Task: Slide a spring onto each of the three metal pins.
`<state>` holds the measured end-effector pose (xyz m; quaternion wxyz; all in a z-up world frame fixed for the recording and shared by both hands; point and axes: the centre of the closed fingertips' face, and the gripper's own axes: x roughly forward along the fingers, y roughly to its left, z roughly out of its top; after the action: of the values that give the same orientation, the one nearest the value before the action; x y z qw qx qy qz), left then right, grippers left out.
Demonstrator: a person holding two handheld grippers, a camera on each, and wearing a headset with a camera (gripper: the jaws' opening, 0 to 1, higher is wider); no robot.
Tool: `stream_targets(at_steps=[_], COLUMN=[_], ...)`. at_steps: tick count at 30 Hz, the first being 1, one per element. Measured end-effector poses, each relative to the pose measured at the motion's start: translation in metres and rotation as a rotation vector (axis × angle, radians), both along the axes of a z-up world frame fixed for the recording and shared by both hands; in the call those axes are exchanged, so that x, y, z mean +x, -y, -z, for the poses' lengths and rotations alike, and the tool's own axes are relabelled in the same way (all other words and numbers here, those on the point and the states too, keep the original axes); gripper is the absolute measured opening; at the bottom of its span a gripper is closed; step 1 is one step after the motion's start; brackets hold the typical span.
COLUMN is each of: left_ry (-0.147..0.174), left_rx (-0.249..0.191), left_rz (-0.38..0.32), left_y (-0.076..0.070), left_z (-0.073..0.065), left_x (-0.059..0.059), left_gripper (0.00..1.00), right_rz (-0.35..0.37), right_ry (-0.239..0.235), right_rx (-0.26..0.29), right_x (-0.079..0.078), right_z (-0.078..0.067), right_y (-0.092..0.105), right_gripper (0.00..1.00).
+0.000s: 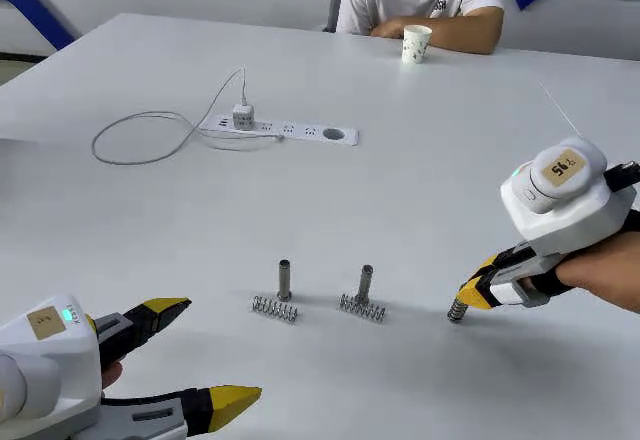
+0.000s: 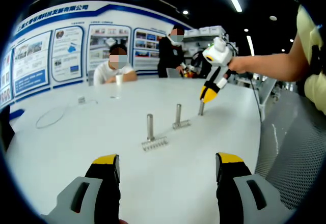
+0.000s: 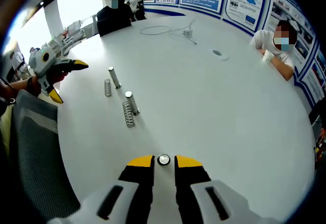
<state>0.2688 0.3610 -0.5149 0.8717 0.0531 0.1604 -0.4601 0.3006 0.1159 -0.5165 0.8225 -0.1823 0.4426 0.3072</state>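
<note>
Right gripper [image 1: 466, 298] at bench right, jaws nearly closed, apparently pinching 3rd pin [image 3: 163, 160], which looks coil-wrapped. Left gripper [image 1: 222, 348] wide open, empty, at front left. 2 bare pins upright mid-bench: left pin [image 1: 284, 279], middle pin [image 1: 365, 282]. Left spring [image 1: 275, 308] and middle spring [image 1: 362, 308] lie flat at their feet, long axes across bench. Left spring sits ahead-right of left gripper, nearer it; middle spring nearer right gripper.

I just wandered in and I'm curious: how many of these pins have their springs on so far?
None clearly finished. The right hand-held gripper is at the third pin, which seems to carry a spring already. Left to do: the first pin and middle pin stand bare, their springs lying beside them. The left hand-held gripper hangs open.
</note>
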Motion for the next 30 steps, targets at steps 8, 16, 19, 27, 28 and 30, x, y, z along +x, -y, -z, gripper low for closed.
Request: stream_targets(at_steps=[8, 16, 19, 27, 28, 30], left_ry=[0.004, 0.009, 0.010, 0.011, 0.011, 0.012], left_rx=[0.000, -0.001, -0.002, -0.001, -0.001, -0.001], left_rz=[0.002, 0.000, -0.004, -0.005, -0.006, -0.006], left_y=[0.001, 0.000, -0.001, -0.001, -0.001, -0.001], left_z=[-0.002, -0.003, -0.003, -0.003, -0.003, -0.004], left_x=[-0.001, -0.002, -0.002, -0.003, -0.003, -0.003], left_gripper=[0.79, 0.79, 0.79, 0.79, 0.79, 0.79], right_rz=[-0.032, -0.073, -0.085, -0.121, -0.126, -0.141], right_ry=[0.043, 0.055, 0.050, 0.041, 0.040, 0.039], right_rx=[-0.006, -0.003, -0.001, 0.008, 0.008, 0.010], right_x=[0.001, 0.004, 0.004, 0.005, 0.005, 0.005], right_z=[-0.014, -0.016, -0.014, -0.006, -0.006, -0.004], right_y=[-0.010, -0.026, -0.031, -0.046, -0.048, -0.053], right_gripper=[0.18, 0.18, 0.18, 0.18, 0.18, 0.18])
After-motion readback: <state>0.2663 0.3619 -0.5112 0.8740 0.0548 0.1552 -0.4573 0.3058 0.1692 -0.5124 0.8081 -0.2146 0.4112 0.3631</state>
